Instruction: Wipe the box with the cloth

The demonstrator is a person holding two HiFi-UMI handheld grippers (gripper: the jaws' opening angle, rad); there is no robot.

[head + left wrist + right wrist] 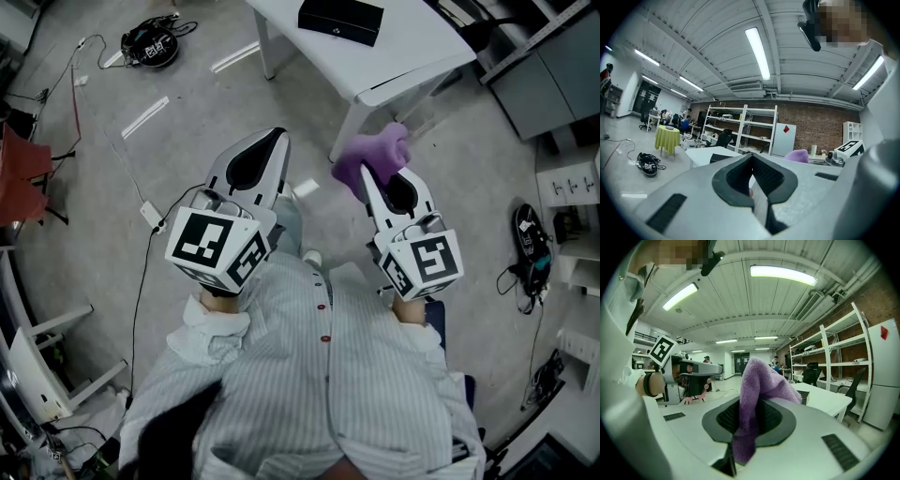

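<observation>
Head view, looking steeply down past my striped shirt (309, 375): my left gripper (277, 139) hangs over the grey floor (187, 84) with its jaws closed on nothing. My right gripper (367, 176) beside it has its jaws clamped on a purple cloth (373, 152), which bunches out past the tips. The black box (340, 19) lies flat on the white table (422, 52) ahead, well apart from the cloth and both grippers.

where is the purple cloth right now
In the head view the purple cloth sits right of centre, clamped in the right tool, just short of the white table with the black box.
</observation>
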